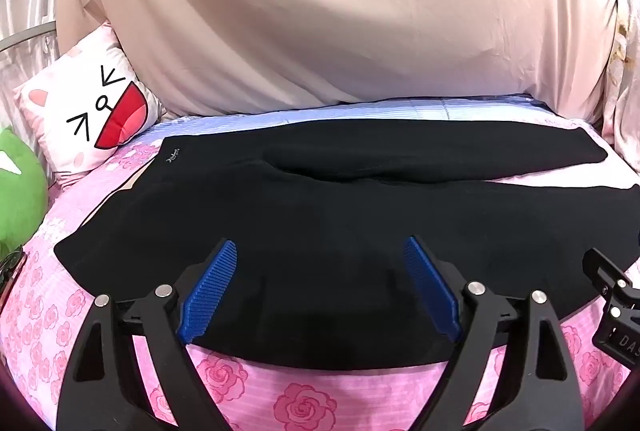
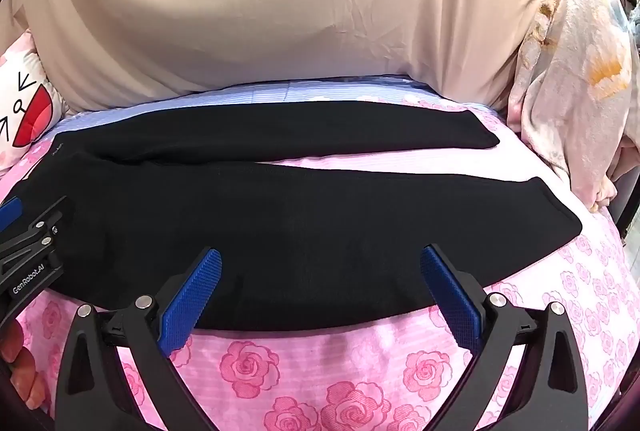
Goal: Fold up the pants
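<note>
Here, at the bottom of your left-wrist frame, the left gripper point(image 1: 320, 263) stands released, its blue ribbed pads point(image 1: 208, 295) spread wide over the near edge of the black pants point(image 1: 320, 207) with nothing pinched between them. In your right-wrist frame, the right gripper point(image 2: 320, 271) is likewise spread to its widest and grasps nothing, its blue pads point(image 2: 190, 305) hovering at the near hem edge of the same pants point(image 2: 280, 223). The pants lie flat across the centre of each frame on a pink rose-print bedsheet point(image 1: 304, 403), waistband toward the left, both legs running to the right and parted into a narrow V. Farther back, at left, a cat-face cushion point(image 1: 92, 115) leans beside a green plush toy point(image 1: 16, 191). A beige draped sheet point(image 1: 320, 11) fills the upper frame; a floral blanket point(image 2: 576, 103) is bunched at right.
</note>
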A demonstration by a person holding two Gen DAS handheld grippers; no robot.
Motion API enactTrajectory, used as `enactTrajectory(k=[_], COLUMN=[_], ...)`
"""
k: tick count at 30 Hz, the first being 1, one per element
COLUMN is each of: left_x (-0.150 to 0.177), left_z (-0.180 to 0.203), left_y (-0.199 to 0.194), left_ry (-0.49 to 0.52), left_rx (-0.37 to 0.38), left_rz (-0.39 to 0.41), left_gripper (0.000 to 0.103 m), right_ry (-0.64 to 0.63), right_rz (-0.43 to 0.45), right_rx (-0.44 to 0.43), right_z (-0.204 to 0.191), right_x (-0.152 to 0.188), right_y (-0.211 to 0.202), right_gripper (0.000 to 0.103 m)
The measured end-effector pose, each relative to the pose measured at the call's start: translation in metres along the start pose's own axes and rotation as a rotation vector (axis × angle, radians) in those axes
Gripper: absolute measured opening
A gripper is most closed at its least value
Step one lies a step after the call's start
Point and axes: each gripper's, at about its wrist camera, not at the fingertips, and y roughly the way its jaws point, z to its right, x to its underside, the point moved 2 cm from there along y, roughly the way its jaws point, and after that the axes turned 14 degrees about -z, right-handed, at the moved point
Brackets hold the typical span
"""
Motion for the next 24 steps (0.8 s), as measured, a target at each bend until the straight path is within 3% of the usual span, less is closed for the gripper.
enactTrajectory(k=[17,18,24], left_x=[0.004,0.004,0.004], left_z=[-0.006,-0.007,-0.007], left_y=[-0.004,-0.004,-0.004], left_ry=[-0.026,-0.027,-0.031], left_rx=[0.005,0.006,0.007], left_rz=[0.028,0.031,0.029], left_gripper=[0.092,0.092,0.092], right_ry=[0.007,0.044,0.043], right_rz=[-0.001,0.005,0.002], right_rx=[-0.008,-0.148,-0.147], right_z=[0.012,0.010,0.009], right_x=[0.003,0.002,0.001], right_y=[0.001,0.001,0.000], right_gripper=[0.098,0.098,0.098])
